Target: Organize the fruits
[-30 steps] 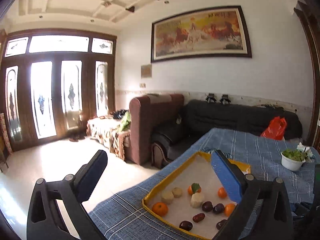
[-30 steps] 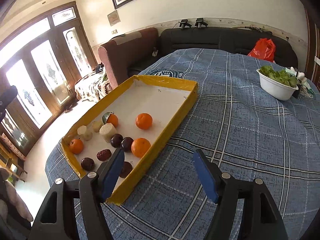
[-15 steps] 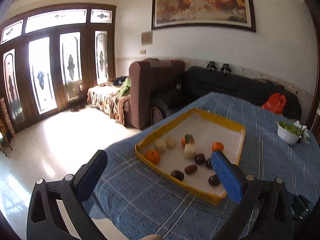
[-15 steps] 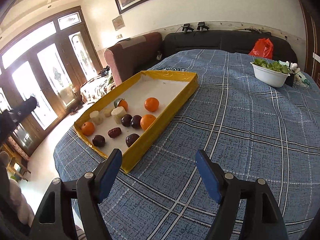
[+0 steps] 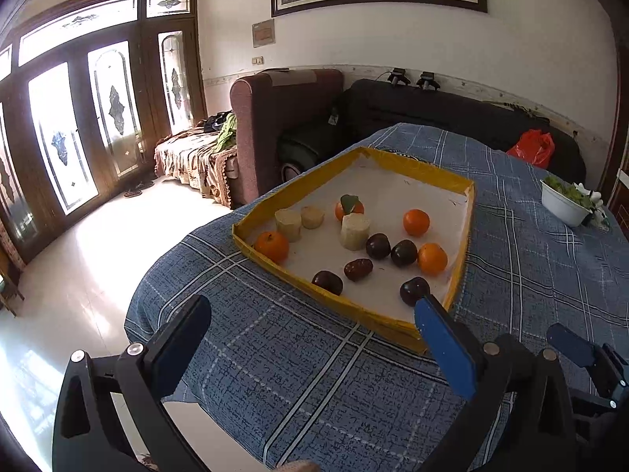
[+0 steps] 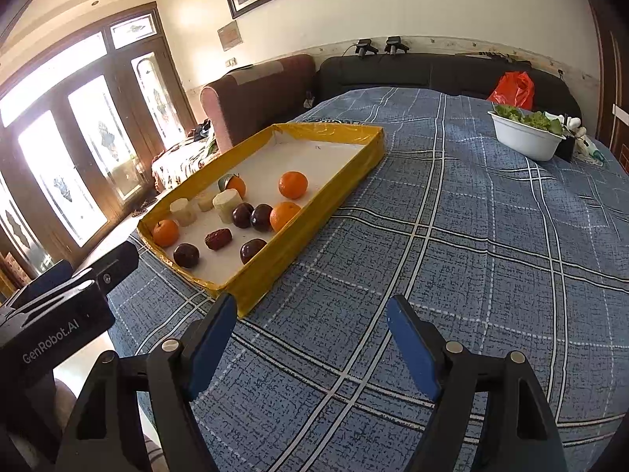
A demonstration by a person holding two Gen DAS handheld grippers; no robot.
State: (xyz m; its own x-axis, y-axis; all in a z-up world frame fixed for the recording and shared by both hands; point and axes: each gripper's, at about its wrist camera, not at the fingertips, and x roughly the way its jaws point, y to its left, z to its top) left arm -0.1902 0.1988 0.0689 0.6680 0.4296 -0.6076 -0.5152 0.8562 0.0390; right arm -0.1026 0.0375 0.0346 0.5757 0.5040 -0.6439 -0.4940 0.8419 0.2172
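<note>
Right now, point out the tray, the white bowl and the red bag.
tray [image 6: 314, 218], right wrist view, outer side wall.
white bowl [image 6: 525, 139], right wrist view, front of its outer wall.
red bag [image 5: 531, 149], left wrist view, middle of the plastic.

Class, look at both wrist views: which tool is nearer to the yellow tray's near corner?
Neither clearly; roughly level. The left tool sits before the yellow tray's near rim, its right finger at the corner. The right tool sits beside that corner, its left finger close to it. Both are open.

A blue plaid-clothed table [image 6: 452, 236] carries a yellow-rimmed tray [image 6: 310, 228] and a white bowl [image 6: 525, 139].
</note>
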